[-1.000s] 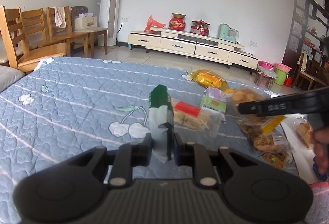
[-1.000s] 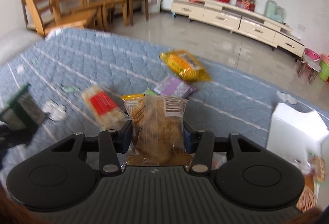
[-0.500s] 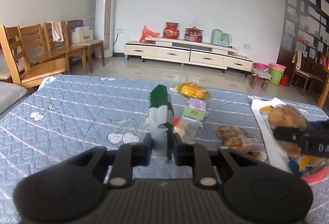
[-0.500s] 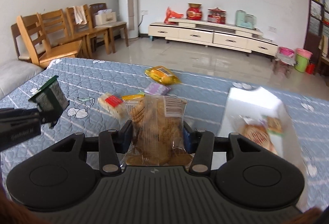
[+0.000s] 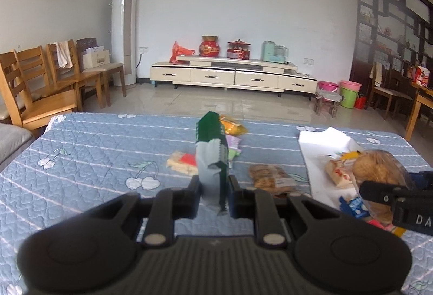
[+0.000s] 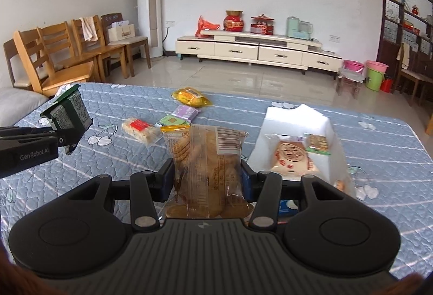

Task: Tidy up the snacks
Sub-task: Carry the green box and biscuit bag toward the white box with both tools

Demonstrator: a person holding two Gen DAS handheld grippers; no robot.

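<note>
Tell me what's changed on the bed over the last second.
Both claws lifted away from the loose snacks and swung toward the white box. The right claw now holds its cookie bag beside that box. The left claw stays clamped on the green packet. Nothing was let go; the snacks on the quilt haven't moved.

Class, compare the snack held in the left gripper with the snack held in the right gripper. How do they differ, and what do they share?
The green packet in the left gripper is opaque, slim and dark green with a grey back; the cookie bag in the right gripper is clear, wider, and shows brown biscuits inside. Both are sealed, held upright and clamped above the blue quilt.
</note>
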